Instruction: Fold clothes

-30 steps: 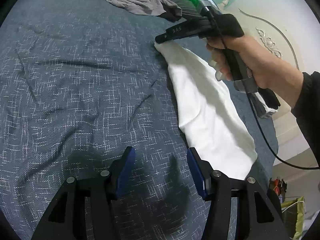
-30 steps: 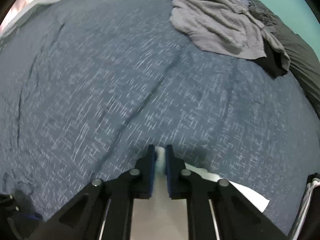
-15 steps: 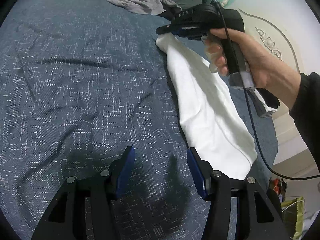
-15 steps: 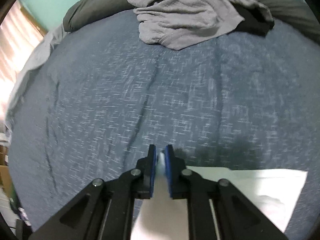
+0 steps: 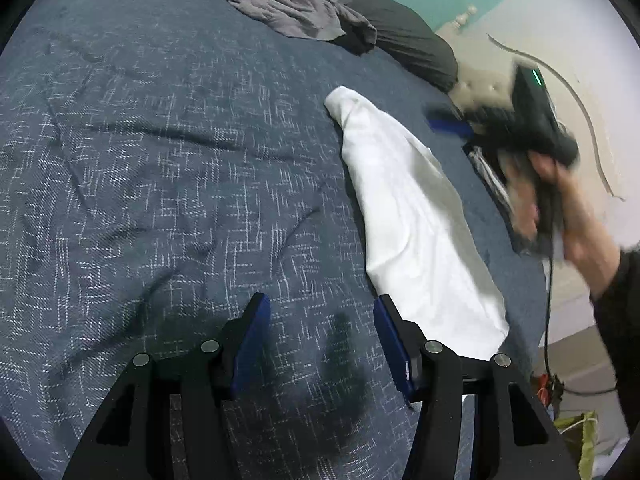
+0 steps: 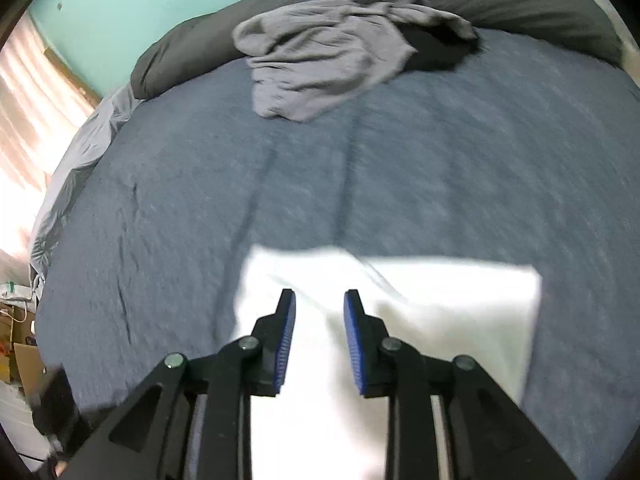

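In your left wrist view, your left gripper (image 5: pixel 320 344) hangs just above the blue bedspread (image 5: pixel 160 160). Its two blue pads stand wide apart and there is nothing between them. The white garment (image 5: pixel 408 216) lies just to the right of it, flat on the bed, in a long narrow strip with one end pointing up the bed. It looks like it is folded over on itself, but you cannot tell how many times. Your right hand (image 5: pixel 560 208) and your right gripper (image 5: pixel 448 124) are blurry, off past the far side of the white strip and not touching it. A gray garment (image 5: pixel 288 4) lies in a heap well apart, near the dark pillow (image 5: pixel 400 40).

In your right wrist view, your right gripper (image 6: pixel 320 320) is over the white garment (image 6: pixel 460 300). Its pads stand partly apart and hold nothing. The cloth under it has a soft ridge running across it. The gray garment (image 6: pixel 320 60) sits crumpled far up the bed.

The white cloth looks light, thin and floppy. It will sag and slide if you lift it by the middle. I think the best places to pinch are the corners or the edge at one short end, one gripper at each corner, so it stays flat.
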### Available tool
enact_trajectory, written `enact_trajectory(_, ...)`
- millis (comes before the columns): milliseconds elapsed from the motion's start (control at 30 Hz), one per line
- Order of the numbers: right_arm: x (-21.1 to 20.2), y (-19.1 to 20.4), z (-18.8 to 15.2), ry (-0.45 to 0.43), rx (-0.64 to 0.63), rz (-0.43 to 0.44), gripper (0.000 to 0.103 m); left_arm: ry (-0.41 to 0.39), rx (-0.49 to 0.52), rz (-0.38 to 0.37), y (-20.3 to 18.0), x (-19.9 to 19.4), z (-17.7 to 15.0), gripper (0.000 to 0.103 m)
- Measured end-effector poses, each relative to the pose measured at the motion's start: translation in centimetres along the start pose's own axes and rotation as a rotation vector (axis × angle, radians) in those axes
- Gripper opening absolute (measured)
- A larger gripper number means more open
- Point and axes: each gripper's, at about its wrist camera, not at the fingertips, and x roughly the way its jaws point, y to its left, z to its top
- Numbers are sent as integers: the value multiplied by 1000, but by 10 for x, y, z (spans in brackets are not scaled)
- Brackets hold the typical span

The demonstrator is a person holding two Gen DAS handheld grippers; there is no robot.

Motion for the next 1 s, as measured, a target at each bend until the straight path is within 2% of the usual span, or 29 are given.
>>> enact_trajectory(67,-13,-23,-19,16,29,-2,25,5,-7,1,-8,3,-8,58)
enact_trajectory(233,-42,-72,-69,74,98,-11,27,43,-27,-52,-26,4,4,58)
enact_trajectory(300,-51,-85,-88,98,111,-13,27,63,1,-50,-50,5,4,58)
enact_trajectory(367,-60,-94,-105,117,121,-2,29,91,21,-52,-68,13,2,58)
enact_trajectory(467,-72,-103,-133,147,142,20,42,134,44,-50,-84,18,-4,58)
enact_trajectory(600,-79,-105,-159,184,144,45,42,190,50,-53,-96,33,-5,58)
enact_trajectory(767,-81,-99,-180,218,138,90,42,240,25,-51,-99,42,-11,59)
enact_trajectory(1000,-91,-100,-170,138,140,109,43,265,24,-42,-96,52,-20,59)
